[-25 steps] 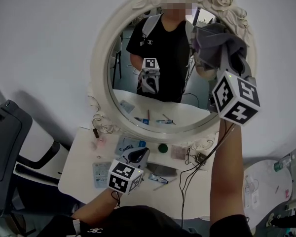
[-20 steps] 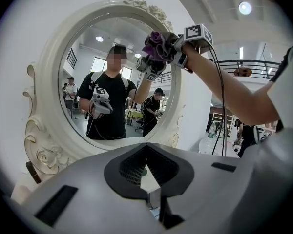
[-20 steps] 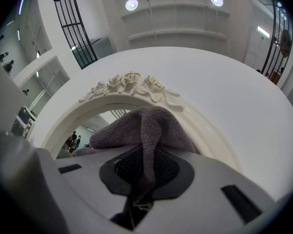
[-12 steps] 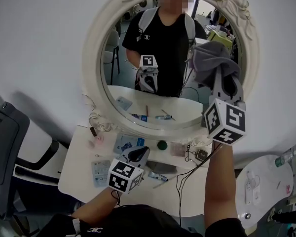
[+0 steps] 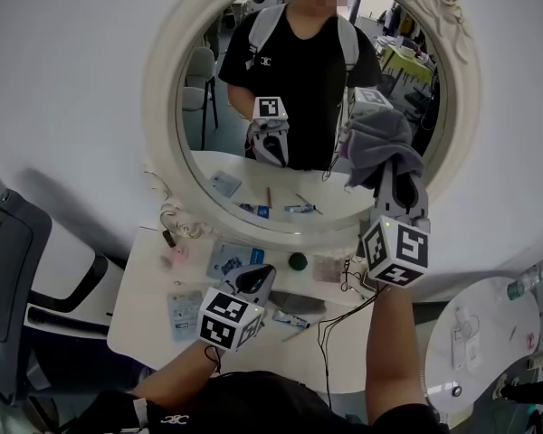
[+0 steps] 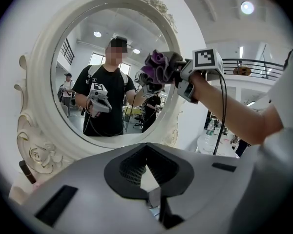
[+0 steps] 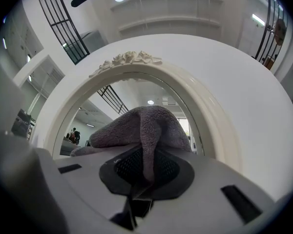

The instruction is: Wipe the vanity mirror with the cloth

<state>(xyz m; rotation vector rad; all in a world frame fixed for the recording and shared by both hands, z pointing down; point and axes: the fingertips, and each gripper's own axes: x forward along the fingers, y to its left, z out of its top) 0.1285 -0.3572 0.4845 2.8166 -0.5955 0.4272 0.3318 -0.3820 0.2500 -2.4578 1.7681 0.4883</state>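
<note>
The white table (image 5: 131, 328) I'm working over is pretty cluttered. Small green round thing (image 5: 297, 261) sits near the back, a blue packet (image 5: 231, 260) left of it, a pinkish packet (image 5: 328, 269) just right, and black cables (image 5: 339, 310) in front of it.

The left gripper (image 5: 256, 280) and right gripper (image 5: 396, 188) are grey, each carrying a white cube (image 5: 395, 250) with black square markers. A black cable (image 6: 222, 106) trails from the right one. The person's black top (image 5: 253, 403) seems short-sleeved.

cloth (image 5: 380, 147): grey with a bit of purple
vanity mirror frame (image 5: 160, 125): creamy white
marker cubes (image 5: 396, 251): black and white squares
table (image 5: 145, 315): white
</note>
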